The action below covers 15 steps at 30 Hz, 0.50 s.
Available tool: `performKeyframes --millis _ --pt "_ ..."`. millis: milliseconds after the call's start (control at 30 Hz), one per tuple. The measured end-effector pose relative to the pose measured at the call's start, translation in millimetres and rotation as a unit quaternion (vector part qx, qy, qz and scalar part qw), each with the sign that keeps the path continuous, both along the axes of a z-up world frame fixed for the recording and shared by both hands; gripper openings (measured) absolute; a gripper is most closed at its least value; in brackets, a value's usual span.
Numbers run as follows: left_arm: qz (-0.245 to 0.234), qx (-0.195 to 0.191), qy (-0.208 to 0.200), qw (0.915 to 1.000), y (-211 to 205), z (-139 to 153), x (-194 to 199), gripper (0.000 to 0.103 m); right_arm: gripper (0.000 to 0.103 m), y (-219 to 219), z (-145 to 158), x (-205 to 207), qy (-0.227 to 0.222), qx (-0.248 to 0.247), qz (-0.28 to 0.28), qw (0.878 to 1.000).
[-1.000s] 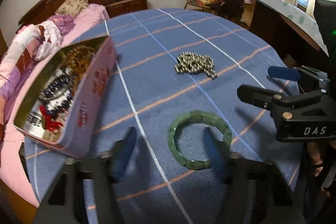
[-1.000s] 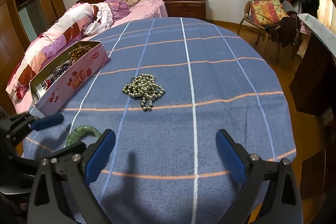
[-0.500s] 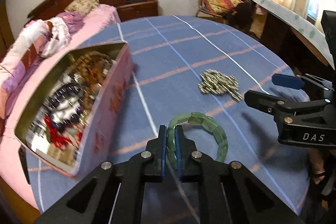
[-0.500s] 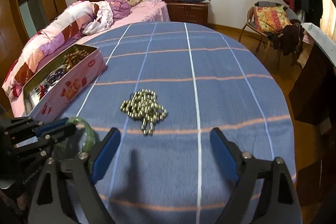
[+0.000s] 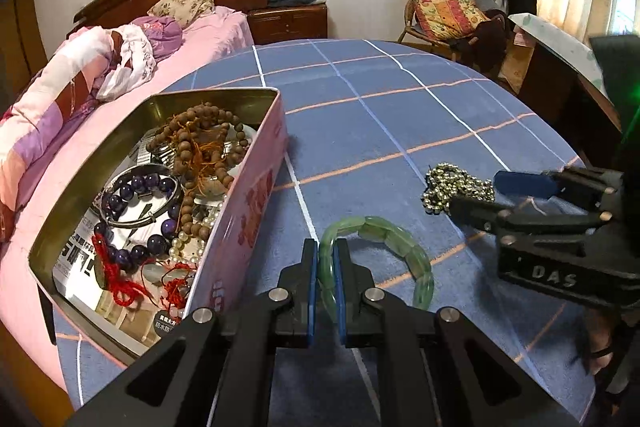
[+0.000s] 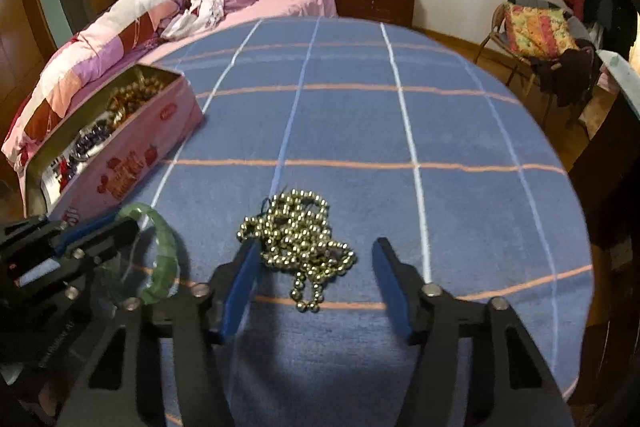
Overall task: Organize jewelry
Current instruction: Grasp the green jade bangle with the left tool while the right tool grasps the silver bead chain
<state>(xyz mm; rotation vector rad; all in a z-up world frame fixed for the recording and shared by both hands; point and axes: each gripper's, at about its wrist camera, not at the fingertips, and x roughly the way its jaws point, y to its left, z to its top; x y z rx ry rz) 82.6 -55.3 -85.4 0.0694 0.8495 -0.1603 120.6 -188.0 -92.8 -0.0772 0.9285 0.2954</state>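
My left gripper [image 5: 325, 247] is shut on the near side of a green stone bracelet [image 5: 400, 243], just right of an open pink tin [image 5: 256, 195] holding several bead bracelets. Whether the bracelet is off the cloth I cannot tell. The right wrist view shows the bracelet [image 6: 164, 255] in the left gripper [image 6: 120, 223] at lower left, with the tin [image 6: 132, 155] behind. A pile of gold beads [image 6: 296, 235] lies on the blue cloth between the fingers of my right gripper [image 6: 316, 243]. Its jaws are closing and the pads do not squeeze the pile. From the left wrist, the right gripper [image 5: 476, 195] sits at the beads [image 5: 452, 187].
The round table [image 6: 440, 107] has a blue checked cloth, with its edge close on the right. A bed [image 5: 80, 99] with pink bedding lies behind the tin. A chair [image 6: 532, 35] with cushions and clothes stands at the far right, and a dark desk [image 5: 560, 83] is on the right.
My left gripper shut on the green bracelet and moved towards the tin. My right gripper came forward until the gold beads lay between its fingers, and its jaws narrowed.
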Motion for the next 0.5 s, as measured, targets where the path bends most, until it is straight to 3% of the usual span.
performKeyframes --millis 233,500 --pt "0.012 -0.007 0.000 0.9999 2.8 0.2 1.8 0.007 0.027 2.8 3.7 -6.9 -0.008 -0.003 0.014 1.000" --pt "0.012 -0.008 0.000 0.9999 2.9 0.2 1.8 0.007 0.015 5.7 5.6 -9.5 -0.016 0.005 0.023 1.000"
